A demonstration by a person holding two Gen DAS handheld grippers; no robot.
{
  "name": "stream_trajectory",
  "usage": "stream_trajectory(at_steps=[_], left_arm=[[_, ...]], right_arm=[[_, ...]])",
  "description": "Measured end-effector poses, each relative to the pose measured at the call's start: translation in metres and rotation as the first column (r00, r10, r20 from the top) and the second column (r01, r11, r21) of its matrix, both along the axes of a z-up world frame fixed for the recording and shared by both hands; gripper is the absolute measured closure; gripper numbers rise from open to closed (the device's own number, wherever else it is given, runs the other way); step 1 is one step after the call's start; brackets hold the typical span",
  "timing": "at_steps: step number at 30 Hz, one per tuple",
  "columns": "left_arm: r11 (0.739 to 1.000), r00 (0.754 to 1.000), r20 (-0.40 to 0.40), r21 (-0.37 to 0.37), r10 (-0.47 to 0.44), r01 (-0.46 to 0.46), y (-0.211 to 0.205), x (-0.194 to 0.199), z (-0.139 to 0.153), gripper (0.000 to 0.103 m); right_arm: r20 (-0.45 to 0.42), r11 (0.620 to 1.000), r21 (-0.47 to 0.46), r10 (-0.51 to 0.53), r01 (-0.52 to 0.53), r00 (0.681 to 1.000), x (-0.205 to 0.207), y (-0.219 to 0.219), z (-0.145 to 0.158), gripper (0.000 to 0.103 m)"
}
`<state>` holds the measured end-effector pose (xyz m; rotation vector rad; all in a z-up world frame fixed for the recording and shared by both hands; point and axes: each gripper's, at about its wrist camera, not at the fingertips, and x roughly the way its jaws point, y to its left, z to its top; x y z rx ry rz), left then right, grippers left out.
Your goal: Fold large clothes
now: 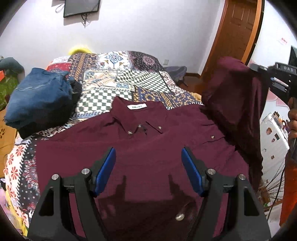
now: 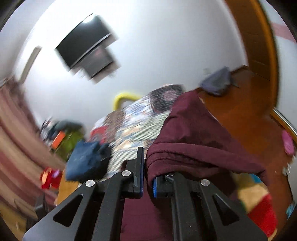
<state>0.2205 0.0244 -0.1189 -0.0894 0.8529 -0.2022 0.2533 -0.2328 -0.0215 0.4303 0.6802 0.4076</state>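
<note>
A maroon button-up shirt lies front up on the patterned quilt, collar away from me. My left gripper is open and empty, hovering over the shirt's chest. The shirt's right sleeve is lifted high at the right, held by my right gripper. In the blurred right wrist view, my right gripper is shut on the maroon sleeve, which drapes over its right finger.
A folded blue denim garment on dark clothes sits on the quilt's left side. A wooden door and a white suitcase stand at the right. A wall screen hangs above.
</note>
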Motion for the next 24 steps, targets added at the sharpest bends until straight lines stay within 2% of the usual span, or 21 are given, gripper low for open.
stream_trajectory(at_steps=[3, 6, 9, 11, 13, 17, 21, 24], left_arm=[[1.000, 1.000, 0.019, 0.002, 0.019, -0.019, 0.015, -0.009, 0.006, 0.030], [0.999, 0.999, 0.031, 0.005, 0.042, -0.042, 0.031, -0.019, 0.008, 0.026], [0.998, 0.997, 0.033, 0.011, 0.065, -0.066, 0.045, -0.027, 0.007, 0.024], [0.997, 0.997, 0.026, 0.012, 0.079, -0.079, 0.053, -0.032, 0.005, 0.024], [0.996, 0.996, 0.017, 0.016, 0.088, -0.088, 0.058, -0.035, 0.002, 0.024], [0.995, 0.996, 0.003, 0.039, 0.091, -0.091, 0.060, -0.038, -0.003, 0.024], [0.995, 0.997, 0.003, 0.058, 0.082, -0.082, 0.052, -0.035, -0.002, 0.024], [0.996, 0.998, 0.016, 0.068, 0.061, -0.062, 0.040, -0.030, 0.003, 0.024]], right_arm=[[-0.031, 0.994, -0.033, 0.102, -0.103, 0.994, -0.002, 0.043, -0.014, 0.097], [-0.111, 0.975, -0.112, 0.182, -0.194, 0.977, -0.002, 0.090, -0.048, 0.097], [-0.248, 0.943, -0.160, 0.249, -0.293, 0.936, -0.005, 0.126, -0.103, 0.096], [-0.315, 0.923, -0.190, 0.266, -0.335, 0.911, -0.009, 0.136, -0.131, 0.096], [-0.344, 0.909, -0.220, 0.266, -0.353, 0.900, -0.015, 0.140, -0.148, 0.094], [-0.359, 0.899, -0.224, 0.282, -0.375, 0.890, -0.022, 0.138, -0.155, 0.092], [-0.410, 0.873, -0.176, 0.355, -0.455, 0.840, -0.028, 0.135, -0.143, 0.074], [-0.351, 0.883, -0.192, 0.347, -0.429, 0.870, -0.039, 0.114, -0.124, 0.063]])
